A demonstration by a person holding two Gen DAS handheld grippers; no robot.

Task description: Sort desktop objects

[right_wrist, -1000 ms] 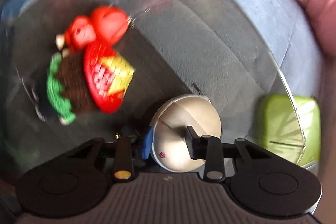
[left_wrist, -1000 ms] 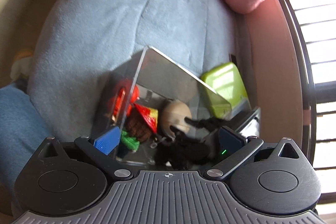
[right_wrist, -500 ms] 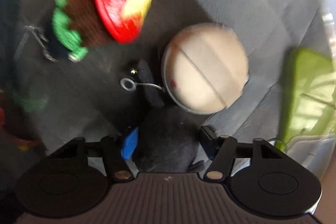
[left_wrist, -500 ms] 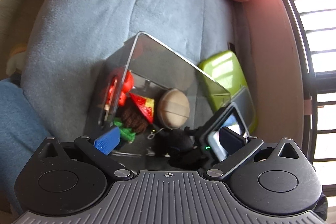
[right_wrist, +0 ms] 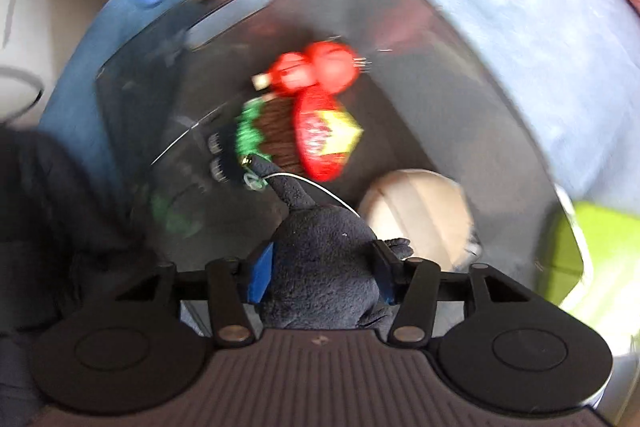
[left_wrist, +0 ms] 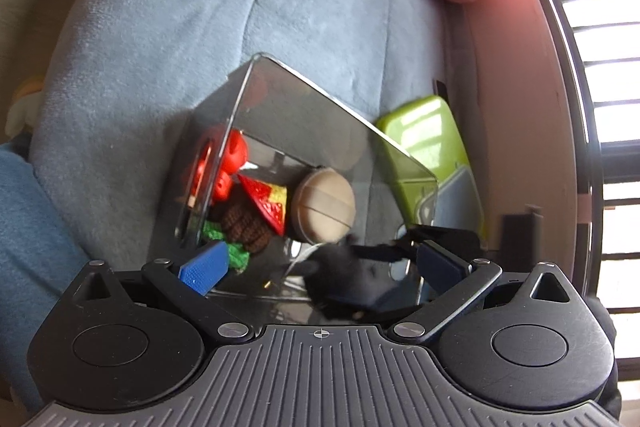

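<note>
Dark-grey plush toy (right_wrist: 324,267) pinched in right gripper (right_wrist: 322,273), over the smoky clear box (left_wrist: 280,115).
Right jaws part-spread, closed a little further within the last half sec., pads pressing both sides of the plush; its wire loop hangs toward the box floor. In the box: beige round case (left_wrist: 323,207), crochet burger charm (left_wrist: 250,223), red charm (left_wrist: 232,157). Left gripper (left_wrist: 320,267) spread wide at the box's near wall; can't tell if the pads touch it. Lime-green case (left_wrist: 424,135) just beside the box. No writing legible; views blurry.
</note>
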